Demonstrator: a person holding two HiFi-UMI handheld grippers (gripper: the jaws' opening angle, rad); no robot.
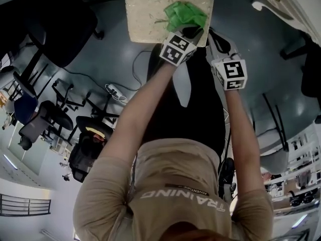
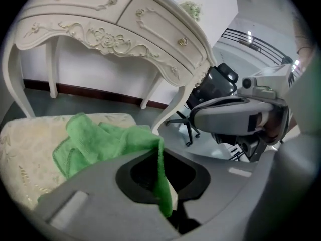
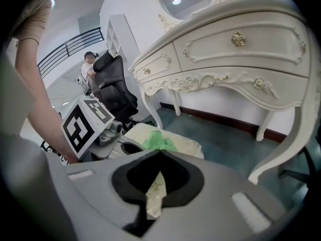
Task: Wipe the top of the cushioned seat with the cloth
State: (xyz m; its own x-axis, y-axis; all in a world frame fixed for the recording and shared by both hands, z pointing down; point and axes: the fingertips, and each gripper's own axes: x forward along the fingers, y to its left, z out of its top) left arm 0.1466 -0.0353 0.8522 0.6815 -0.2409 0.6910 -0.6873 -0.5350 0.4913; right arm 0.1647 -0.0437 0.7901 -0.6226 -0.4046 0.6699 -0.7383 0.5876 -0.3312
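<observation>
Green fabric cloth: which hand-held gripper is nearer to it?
Left. The left hand-held gripper pinches the green fabric cloth; the right hand-held gripper clamps the edge of the cream cushioned seat.

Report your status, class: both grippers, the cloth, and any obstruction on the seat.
Left gripper shut on green cloth, bunched on cushioned seat. Right gripper shut on seat's edge. Nothing else on seat top.

The left arm point(image 1: 143, 109) and right arm point(image 1: 241, 134) stretch out toward the cushioned seat point(image 1: 145, 14). Over its top, the left gripper point(image 2: 161, 154) clamps the cloth point(image 2: 100, 139). The right gripper point(image 3: 160, 157) pinches the seat's near corner.
</observation>
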